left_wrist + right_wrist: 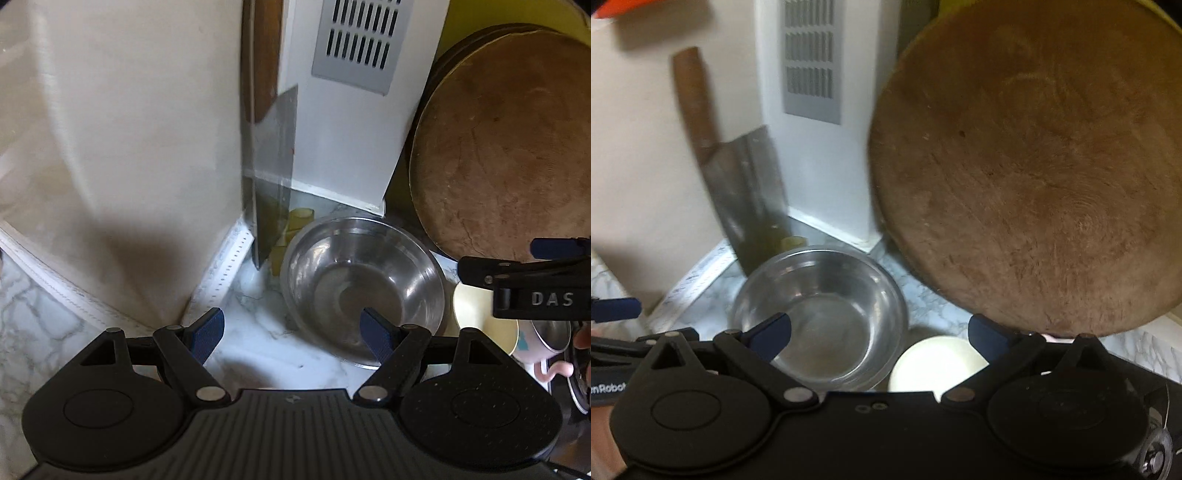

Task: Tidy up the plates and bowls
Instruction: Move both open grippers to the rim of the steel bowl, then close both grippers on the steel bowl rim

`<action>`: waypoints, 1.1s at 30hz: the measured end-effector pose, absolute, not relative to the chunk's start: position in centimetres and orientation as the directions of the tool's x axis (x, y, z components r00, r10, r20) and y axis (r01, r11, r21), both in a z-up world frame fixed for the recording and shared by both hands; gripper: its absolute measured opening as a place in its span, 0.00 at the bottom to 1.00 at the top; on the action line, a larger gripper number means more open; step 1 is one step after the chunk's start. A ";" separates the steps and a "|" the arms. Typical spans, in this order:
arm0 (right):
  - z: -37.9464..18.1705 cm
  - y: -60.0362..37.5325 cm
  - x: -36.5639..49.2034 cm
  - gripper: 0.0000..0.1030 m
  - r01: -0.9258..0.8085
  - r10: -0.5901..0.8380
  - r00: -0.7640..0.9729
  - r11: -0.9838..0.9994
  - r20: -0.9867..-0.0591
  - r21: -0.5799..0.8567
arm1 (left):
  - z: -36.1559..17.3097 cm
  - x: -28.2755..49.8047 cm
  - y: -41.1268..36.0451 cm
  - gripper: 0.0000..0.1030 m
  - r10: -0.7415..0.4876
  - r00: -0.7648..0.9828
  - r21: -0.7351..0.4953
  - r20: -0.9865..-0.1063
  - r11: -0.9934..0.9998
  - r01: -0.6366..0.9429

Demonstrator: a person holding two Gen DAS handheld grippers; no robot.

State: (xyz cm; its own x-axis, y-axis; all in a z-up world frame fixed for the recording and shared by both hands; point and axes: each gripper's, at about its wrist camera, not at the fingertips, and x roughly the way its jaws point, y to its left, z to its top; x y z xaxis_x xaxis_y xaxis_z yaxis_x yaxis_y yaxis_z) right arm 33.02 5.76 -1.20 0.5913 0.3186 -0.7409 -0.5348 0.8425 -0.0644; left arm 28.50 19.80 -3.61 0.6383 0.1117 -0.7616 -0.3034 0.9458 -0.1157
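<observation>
Steel bowl just ahead of left gripper — right gripper alongside — both spread wide, empty.

The left gripper has its 2 fingers spread wide; the right gripper, at its 3 o'clock, is spread wide too.

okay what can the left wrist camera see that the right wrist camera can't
Only the left wrist view shows the pink mug at the right edge and the yellow cups behind the steel bowl. Only the right wrist view shows an orange object at top left. Both show the steel bowl, cream bowl, cleaver, round wooden board, wall vent, and both open hand-held grippers, left and right.
</observation>
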 end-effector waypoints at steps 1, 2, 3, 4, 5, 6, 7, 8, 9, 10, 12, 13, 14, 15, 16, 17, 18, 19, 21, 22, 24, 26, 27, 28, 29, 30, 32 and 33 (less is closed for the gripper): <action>-1.6 5.9 33.7 0.99 -0.538 0.315 0.584 0.840 -0.748 -0.066 | -3.9 29.0 19.7 0.78 0.111 0.632 -0.114 -0.767 0.946 -0.304; -1.9 6.1 34.3 0.98 -0.538 0.311 0.576 0.840 -0.756 -0.065 | -4.2 29.6 19.7 0.78 0.113 0.625 -0.110 -0.773 0.945 -0.307; -2.3 6.2 34.9 0.97 -0.537 0.306 0.566 0.841 -0.766 -0.060 | -4.5 30.1 19.7 0.78 0.114 0.617 -0.110 -0.779 0.943 -0.313; -2.7 6.2 35.5 0.96 -0.539 0.304 0.553 0.841 -0.776 -0.055 | -4.9 30.7 19.7 0.78 0.112 0.608 -0.114 -0.786 0.941 -0.320; -3.2 6.4 36.0 0.92 -0.543 0.301 0.538 0.838 -0.787 -0.051 | -5.2 31.2 19.8 0.78 0.106 0.601 -0.121 -0.792 0.938 -0.325; -3.6 6.5 36.5 0.90 -0.544 0.299 0.530 0.837 -0.793 -0.048 | -5.4 31.6 19.9 0.78 0.101 0.598 -0.129 -0.795 0.935 -0.330; -4.1 6.7 37.0 0.90 -0.541 0.294 0.526 0.840 -0.798 -0.047 | -5.8 31.9 20.1 0.78 0.103 0.594 -0.131 -0.798 0.932 -0.337; -4.6 6.8 37.6 0.88 -0.536 0.288 0.520 0.843 -0.804 -0.044 | -6.1 32.3 20.1 0.78 0.107 0.589 -0.130 -0.801 0.930 -0.345; -5.0 6.9 38.1 0.83 -0.531 0.286 0.513 0.847 -0.809 -0.037 | -6.4 32.6 20.2 0.78 0.106 0.583 -0.131 -0.806 0.927 -0.350; -5.5 6.9 38.5 0.80 -0.524 0.286 0.505 0.852 -0.814 -0.026 | -6.7 32.8 20.3 0.78 0.106 0.579 -0.134 -0.809 0.924 -0.357; -6.1 6.8 39.4 0.74 -0.508 0.288 0.485 0.861 -0.826 0.002 | -7.2 33.3 20.5 0.78 0.107 0.573 -0.140 -0.812 0.919 -0.370; -6.4 6.8 39.7 0.73 -0.505 0.294 0.475 0.863 -0.829 0.016 | -7.5 33.6 20.5 0.78 0.103 0.571 -0.143 -0.814 0.918 -0.369; -6.8 6.7 40.0 0.70 -0.505 0.301 0.464 0.863 -0.833 0.031 | -7.7 33.8 20.5 0.78 0.100 0.568 -0.144 -0.817 0.919 -0.368; -7.1 6.7 40.1 0.67 -0.506 0.307 0.455 0.861 -0.836 0.041 | -8.0 34.0 20.5 0.78 0.100 0.564 -0.143 -0.820 0.918 -0.371; -7.4 6.8 40.3 0.65 -0.510 0.314 0.446 0.859 -0.838 0.050 | -8.2 34.0 20.6 0.78 0.097 0.560 -0.146 -0.823 0.916 -0.374; -7.7 7.2 40.5 0.63 -0.515 0.317 0.437 0.855 -0.842 0.055 | -8.5 34.2 20.6 0.77 0.090 0.555 -0.152 -0.827 0.914 -0.375; -7.9 7.3 40.7 0.57 -0.520 0.321 0.429 0.852 -0.845 0.060 | -8.7 34.3 20.7 0.77 0.087 0.554 -0.157 -0.828 0.913 -0.377; -8.2 7.4 40.8 0.54 -0.521 0.322 0.426 0.851 -0.845 0.061 | -8.9 34.4 20.8 0.73 0.092 0.553 -0.154 -0.828 0.912 -0.381; -8.7 7.8 41.0 0.50 -0.523 0.316 0.423 0.850 -0.849 0.056 | -9.3 34.7 20.9 0.73 0.095 0.549 -0.151 -0.831 0.910 -0.386; -8.9 7.9 41.3 0.48 -0.521 0.315 0.424 0.852 -0.849 0.056 | -9.4 34.7 21.1 0.72 0.096 0.549 -0.155 -0.830 0.907 -0.392; -9.1 7.9 41.6 0.47 -0.516 0.322 0.417 0.854 -0.850 0.071 | -9.4 34.9 21.4 0.64 0.090 0.553 -0.165 -0.828 0.904 -0.394; -9.4 8.1 41.9 0.43 -0.514 0.321 0.416 0.855 -0.851 0.071 | -9.5 35.2 21.6 0.55 0.087 0.547 -0.166 -0.833 0.903 -0.397; -9.6 8.1 42.1 0.41 -0.513 0.321 0.416 0.855 -0.851 0.071 | -9.6 35.3 21.8 0.54 0.092 0.545 -0.165 -0.833 0.900 -0.404; -9.6 8.0 42.2 0.40 -0.511 0.323 0.416 0.856 -0.850 0.075 | -9.7 35.3 21.9 0.49 0.095 0.543 -0.162 -0.834 0.899 -0.407; -9.7 7.9 42.3 0.36 -0.505 0.323 0.416 0.859 -0.850 0.080 | -9.8 35.4 21.9 0.42 0.097 0.542 -0.161 -0.835 0.898 -0.409; -9.7 7.8 42.4 0.32 -0.500 0.325 0.416 0.862 -0.849 0.085 | -10.0 35.4 22.0 0.39 0.096 0.539 -0.163 -0.837 0.896 -0.412; -9.7 7.5 42.6 0.26 -0.496 0.336 0.413 0.863 -0.846 0.100 | -10.2 35.6 22.3 0.33 0.085 0.536 -0.176 -0.840 0.892 -0.417; -9.7 7.4 42.6 0.22 -0.493 0.338 0.411 0.864 -0.846 0.106 | -10.3 35.6 22.3 0.32 0.087 0.536 -0.176 -0.840 0.890 -0.420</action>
